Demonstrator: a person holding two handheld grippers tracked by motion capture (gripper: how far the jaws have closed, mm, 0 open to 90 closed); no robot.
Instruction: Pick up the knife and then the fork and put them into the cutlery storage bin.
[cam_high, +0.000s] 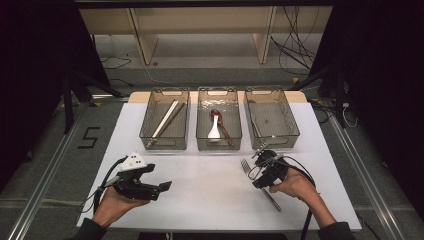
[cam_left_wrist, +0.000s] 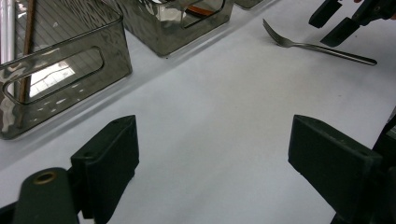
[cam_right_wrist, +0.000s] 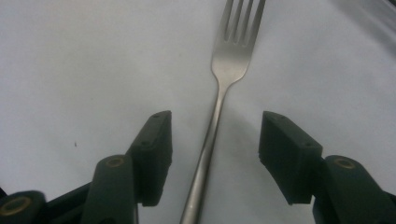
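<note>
Lying flat on the white counter (cam_high: 200, 195), a metal fork (cam_right_wrist: 219, 116) was seen between the spread fingers of the right gripper (cam_right_wrist: 215, 154), its handle running down the middle of the gap and its tines pointing away from the camera. Neither finger (cam_right_wrist: 152, 154) was touching the handle; bare counter was visible on both sides of it, so the right gripper was released and nothing was grasped. In the high view the right gripper (cam_high: 267, 172) was held low over the fork (cam_high: 246, 166), whose tines lay just in front of the rightmost bin (cam_high: 272, 117) and whose handle end stuck out behind the hand.

The left gripper (cam_high: 162, 187) was held well apart from the fork, above the left part of the counter, with its grey three-cornered plate on top. In the left gripper view its fingers (cam_left_wrist: 109, 163) were spread wide over bare counter, released, with nothing between them; the fork (cam_left_wrist: 317, 46) was seen farther off beside the other gripper.

Three clear bins were lined up along the far side of the counter. Long sticks, which looked like chopsticks (cam_high: 166, 120), were lying in the left bin (cam_high: 165, 117), and spoons (cam_high: 215, 125) were lying in the middle bin (cam_high: 218, 117). What the rightmost bin contained could not be told.
</note>
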